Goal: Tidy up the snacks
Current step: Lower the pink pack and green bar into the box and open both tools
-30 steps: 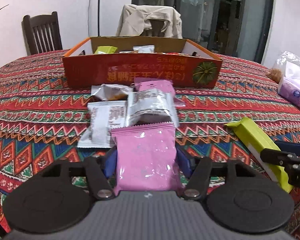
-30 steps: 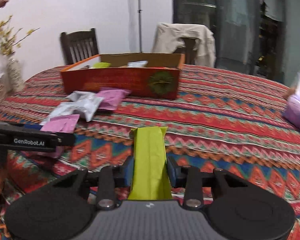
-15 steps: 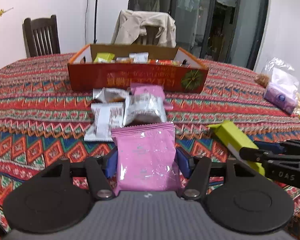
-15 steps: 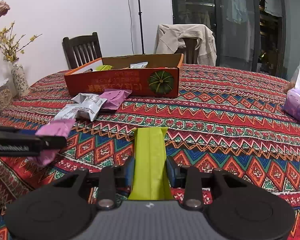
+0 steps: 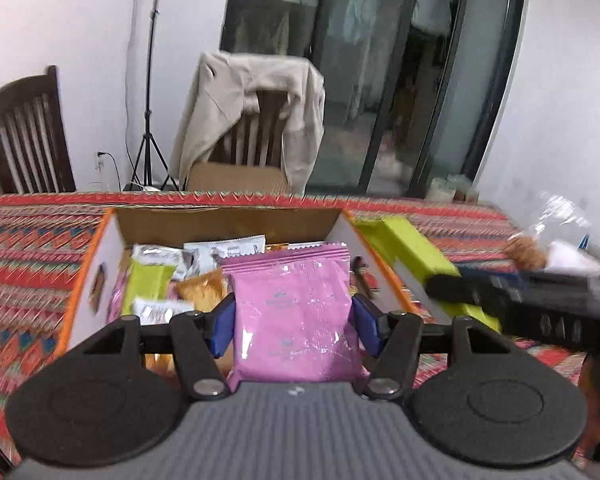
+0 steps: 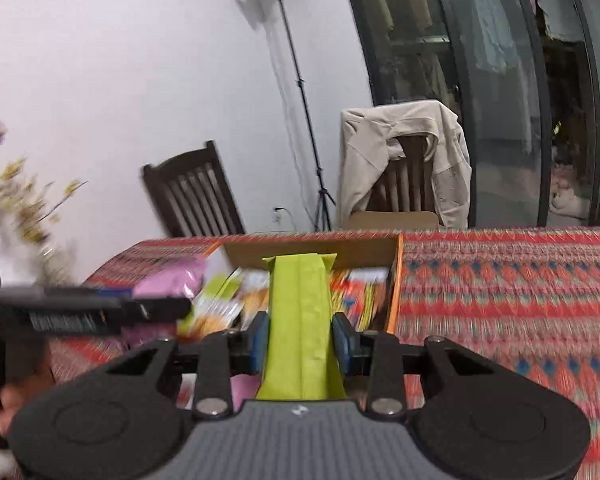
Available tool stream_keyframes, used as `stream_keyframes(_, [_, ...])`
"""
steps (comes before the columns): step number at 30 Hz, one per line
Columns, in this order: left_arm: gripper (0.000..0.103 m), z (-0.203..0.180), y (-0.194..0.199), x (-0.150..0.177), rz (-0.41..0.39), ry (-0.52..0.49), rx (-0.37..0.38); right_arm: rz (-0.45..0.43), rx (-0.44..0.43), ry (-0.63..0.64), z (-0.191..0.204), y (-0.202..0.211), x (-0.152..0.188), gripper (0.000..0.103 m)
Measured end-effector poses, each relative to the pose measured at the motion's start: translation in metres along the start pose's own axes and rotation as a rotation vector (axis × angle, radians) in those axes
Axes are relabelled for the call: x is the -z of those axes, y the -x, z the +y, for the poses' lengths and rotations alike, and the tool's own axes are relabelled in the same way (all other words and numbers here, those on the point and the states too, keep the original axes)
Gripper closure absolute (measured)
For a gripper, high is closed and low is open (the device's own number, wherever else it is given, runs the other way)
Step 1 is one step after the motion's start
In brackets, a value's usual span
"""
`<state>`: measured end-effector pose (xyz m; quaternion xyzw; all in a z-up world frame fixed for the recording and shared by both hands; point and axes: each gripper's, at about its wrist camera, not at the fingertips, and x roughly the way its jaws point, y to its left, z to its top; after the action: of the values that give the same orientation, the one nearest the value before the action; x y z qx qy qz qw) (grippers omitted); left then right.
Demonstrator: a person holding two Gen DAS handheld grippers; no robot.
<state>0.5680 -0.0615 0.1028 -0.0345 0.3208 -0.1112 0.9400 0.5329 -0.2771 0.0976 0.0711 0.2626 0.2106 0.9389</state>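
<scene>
Left wrist view: the left gripper (image 5: 292,322) is clamping its blue pads (image 5: 222,330) on the sides of a pink snack packet (image 5: 294,316), which is standing upright between them.
Ahead of the left gripper: the open snack box (image 5: 100,256) is sitting just beyond and below the fingertips, holding a green packet (image 5: 146,286), silver wrappers and an orange one.
Pink packet's place: it is hanging over the box's near part, its top edge reaching toward the far wall.
Right of the left gripper: the right gripper (image 5: 460,294) is coming in blurred, carrying a lime-green packet (image 5: 414,252) beside the box's right wall.
Under the box: a patterned red tablecloth (image 5: 32,248) is covering the table.

Right wrist view: the right gripper (image 6: 300,338) is squeezing the lime-green packet (image 6: 300,320) between its pads, upright.
Ahead of the right gripper: the snack box (image 6: 396,276) is lying just past the fingertips, its contents blurred.
Left of the right gripper: the left gripper (image 6: 160,306) is holding the pink snack packet (image 6: 170,282) near the box's left side.
</scene>
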Motion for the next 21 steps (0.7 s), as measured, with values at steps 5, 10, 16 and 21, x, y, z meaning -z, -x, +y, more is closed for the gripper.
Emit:
stream_keyframes(5, [0.042,0.000,-0.087,-0.001,0.100,-0.049,-0.077,0.104,0.119,-0.002,-0.011,-0.097,-0.044,0.070])
stream_keyframes(10, [0.035,0.010,-0.124,0.011,0.164,-0.015,-0.047,0.186,0.218,0.001,-0.019,-0.166,-0.046,0.070])
stream_keyframes(16, [0.025,0.025,-0.111,0.014,0.161,-0.041,0.017,0.229,0.297,0.041,-0.019,-0.194,-0.029,0.064])
stream_keyframes(21, [0.025,0.043,-0.073,0.002,0.115,-0.058,-0.030,0.199,0.281,0.035,-0.022,-0.177,-0.034,0.060])
